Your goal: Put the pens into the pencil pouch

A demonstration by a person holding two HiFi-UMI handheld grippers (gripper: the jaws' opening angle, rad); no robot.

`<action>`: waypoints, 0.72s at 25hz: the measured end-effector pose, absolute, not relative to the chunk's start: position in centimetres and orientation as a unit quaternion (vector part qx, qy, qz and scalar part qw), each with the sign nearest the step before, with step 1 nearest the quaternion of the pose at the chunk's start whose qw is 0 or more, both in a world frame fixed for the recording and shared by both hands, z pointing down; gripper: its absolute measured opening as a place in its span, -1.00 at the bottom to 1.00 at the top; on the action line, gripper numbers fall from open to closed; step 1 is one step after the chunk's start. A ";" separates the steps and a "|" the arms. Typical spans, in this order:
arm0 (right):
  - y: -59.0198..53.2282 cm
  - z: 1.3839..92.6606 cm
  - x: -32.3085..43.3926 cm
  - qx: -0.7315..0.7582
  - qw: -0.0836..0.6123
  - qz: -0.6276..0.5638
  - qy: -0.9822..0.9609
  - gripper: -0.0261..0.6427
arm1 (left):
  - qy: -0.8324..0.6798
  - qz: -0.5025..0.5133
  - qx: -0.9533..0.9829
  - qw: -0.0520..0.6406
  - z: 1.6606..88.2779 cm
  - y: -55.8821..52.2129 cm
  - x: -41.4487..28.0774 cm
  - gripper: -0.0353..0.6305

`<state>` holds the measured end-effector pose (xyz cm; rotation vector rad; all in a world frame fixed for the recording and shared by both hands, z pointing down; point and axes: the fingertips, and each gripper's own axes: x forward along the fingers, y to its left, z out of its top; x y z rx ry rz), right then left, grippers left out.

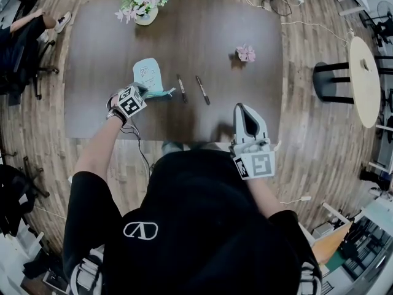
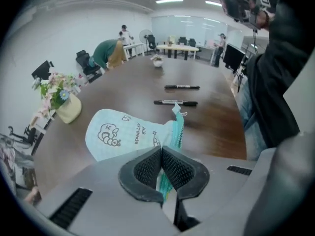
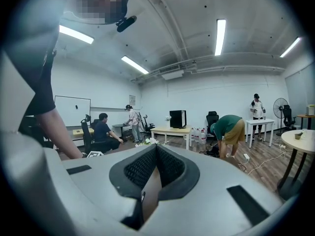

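Centrally, a dark brown table point(image 1: 202, 29) is set on a wood-plank floor point(image 1: 307, 140).

- Pencil pouch point(image 1: 146, 72): pale blue, laid flat at the left front. Its teal zipper edge is pinched between the pressed jaws of the left tool point(image 1: 145, 91).
- Left pen point(image 1: 182, 88) and right pen point(image 1: 202, 90): black, laid side by side just right of the pouch, apart from it.
- Right tool point(image 1: 244, 112): pressed together, nothing gripped, held over the near edge.
- Flower vase point(image 1: 144, 8): placed at the far left.
- Round side table point(image 1: 363, 82): stood at the right.
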<state>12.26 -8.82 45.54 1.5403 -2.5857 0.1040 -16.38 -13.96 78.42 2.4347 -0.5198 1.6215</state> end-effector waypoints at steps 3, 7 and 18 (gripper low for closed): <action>-9.2 45.1 12.1 0.509 0.053 0.030 -0.859 -0.93 | -0.209 0.506 0.827 0.124 75.7 -15.0 -16.6 -0.88; -9.6 44.4 12.2 0.506 0.035 0.028 -0.862 -0.93 | -0.271 0.423 0.843 0.191 70.8 -16.2 -16.7 -0.88; -11.4 44.0 11.4 0.483 0.012 0.033 -0.875 -0.93 | -0.406 0.036 0.840 0.359 56.9 -16.4 -16.1 -0.88</action>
